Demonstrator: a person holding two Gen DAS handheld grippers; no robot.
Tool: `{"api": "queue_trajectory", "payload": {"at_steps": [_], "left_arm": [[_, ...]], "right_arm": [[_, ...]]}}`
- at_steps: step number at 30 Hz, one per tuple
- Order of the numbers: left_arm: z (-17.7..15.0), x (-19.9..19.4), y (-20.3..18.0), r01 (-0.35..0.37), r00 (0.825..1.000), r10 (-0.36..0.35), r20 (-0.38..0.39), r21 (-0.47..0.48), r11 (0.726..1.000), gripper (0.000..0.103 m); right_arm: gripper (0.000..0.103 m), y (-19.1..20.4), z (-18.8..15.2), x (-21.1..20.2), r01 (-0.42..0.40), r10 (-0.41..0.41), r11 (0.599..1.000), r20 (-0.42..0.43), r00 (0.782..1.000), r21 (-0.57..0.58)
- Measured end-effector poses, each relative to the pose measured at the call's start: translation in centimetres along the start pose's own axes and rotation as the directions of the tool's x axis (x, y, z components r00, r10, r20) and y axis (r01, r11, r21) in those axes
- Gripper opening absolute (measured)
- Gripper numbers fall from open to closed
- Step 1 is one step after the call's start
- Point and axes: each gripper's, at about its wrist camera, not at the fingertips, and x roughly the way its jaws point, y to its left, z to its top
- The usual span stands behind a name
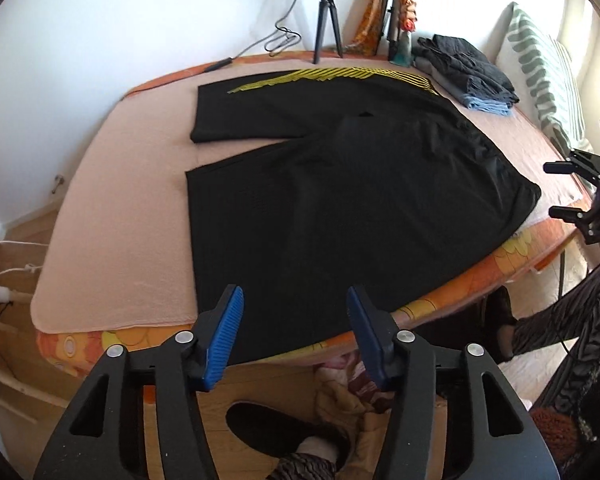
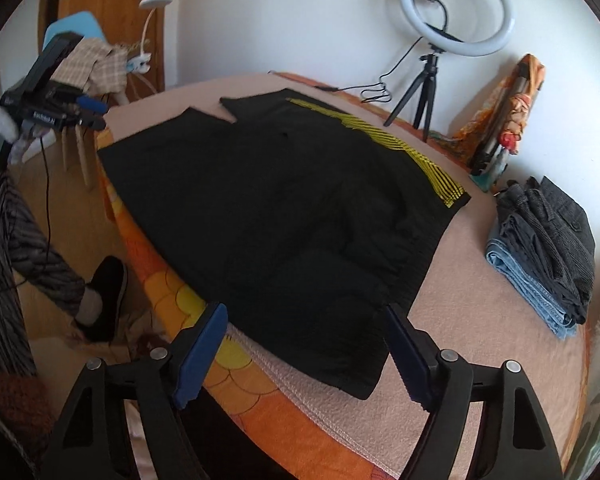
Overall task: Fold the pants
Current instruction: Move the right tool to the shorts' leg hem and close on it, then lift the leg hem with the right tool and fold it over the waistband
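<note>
Pink-blanketed bed [image 1: 112, 208] under spread black pants [image 1: 340, 176], ring light [image 2: 456, 16] behind.

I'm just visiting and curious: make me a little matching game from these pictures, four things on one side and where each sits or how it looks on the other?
Things:
1. black pants
2. ring light
3. stack of folded clothes
4. left gripper

Descriptions:
A. on a small tripod by the wall
B. open, at the near edge of the bed
C. spread flat, yellow stripes along one side
D. piled beside the pants' waistband end

Pairs: 1-C, 2-A, 3-D, 4-B
</note>
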Motion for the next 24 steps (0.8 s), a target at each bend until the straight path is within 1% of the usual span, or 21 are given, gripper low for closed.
{"api": "queue_trajectory", "payload": {"at_steps": [2,4,6,9,11,12,13,14,15,16,17,19,20,21,22,24], "left_arm": [[-0.1,0.6,-0.3,0.039,0.999,-0.039,-0.020,0.006,0.999,0.043],[-0.2,1.1,-0.8,0.068,0.997,-0.067,-0.035,0.029,0.997,0.042],[-0.6,1.3,-1.3,0.074,0.996,-0.070,-0.052,0.067,0.995,0.042],[-1.0,1.5,-1.8,0.062,0.996,-0.053,-0.075,0.125,0.990,0.042],[-1.1,1.7,-1.9,0.070,0.995,-0.059,-0.084,0.140,0.988,0.042],[-1.2,1.9,-1.9,0.079,0.994,-0.067,-0.086,0.142,0.987,0.042],[-1.2,1.9,-1.9,0.087,0.993,-0.074,-0.091,0.144,0.986,0.042],[-1.3,2.1,-2.0,0.094,0.992,-0.080,-0.094,0.149,0.984,0.042],[-1.4,2.2,-2.1,0.102,0.991,-0.086,-0.102,0.158,0.982,0.042],[-1.4,2.4,-2.2,0.102,0.991,-0.084,-0.108,0.169,0.980,0.042],[-1.5,2.5,-2.3,0.100,0.990,-0.080,-0.112,0.181,0.978,0.042],[-1.7,2.7,-2.7,0.098,0.991,-0.076,-0.114,0.203,0.974,0.042],[-1.7,2.8,-2.9,0.096,0.991,-0.073,-0.115,0.213,0.972,0.042],[-1.8,3.0,-3.1,0.090,0.991,-0.065,-0.116,0.226,0.970,0.042],[-1.8,3.3,-3.2,0.078,0.992,-0.051,-0.117,0.240,0.968,0.042],[-1.8,3.6,-3.6,0.055,0.993,-0.025,-0.115,0.264,0.963,0.042]], "right_arm": [[0.071,0.5,-0.3,1.0,0.002,-0.003,0.999,-0.038,0.999,-0.041],[0.067,0.8,-0.5,2.1,0.011,-0.016,0.997,-0.069,0.997,-0.071],[0.064,1.0,-0.4,2.8,0.014,-0.023,0.995,-0.091,0.996,-0.097],[0.063,1.1,-0.2,3.3,0.033,-0.045,0.990,-0.089,0.995,-0.139],[0.063,0.9,-0.3,3.7,0.038,-0.050,0.989,-0.086,0.995,-0.145],[0.058,0.8,-0.3,3.9,0.037,-0.050,0.989,-0.091,0.995,-0.144],[0.051,0.8,-0.3,4.1,0.037,-0.051,0.989,-0.097,0.994,-0.143],[0.047,0.8,-0.1,4.3,0.037,-0.052,0.989,-0.103,0.993,-0.143],[0.040,0.7,0.0,4.4,0.028,-0.043,0.990,-0.103,0.994,-0.138],[0.032,0.7,0.1,4.5,0.017,-0.031,0.991,-0.104,0.994,-0.132],[0.029,0.6,0.2,4.5,0.011,-0.024,0.992,-0.106,0.994,-0.127],[0.016,0.5,0.5,4.5,0.025,-0.039,0.991,-0.102,0.994,-0.130],[0.013,0.4,0.7,4.5,0.038,-0.050,0.991,-0.096,0.994,-0.129],[0.007,0.3,1.0,4.5,0.045,-0.056,0.992,-0.088,0.995,-0.122],[0.004,0.2,1.2,4.4,0.050,-0.058,0.993,-0.077,0.995,-0.108],[0.002,-0.4,1.9,4.0,0.062,-0.067,0.994,-0.059,0.996,-0.086]]}}
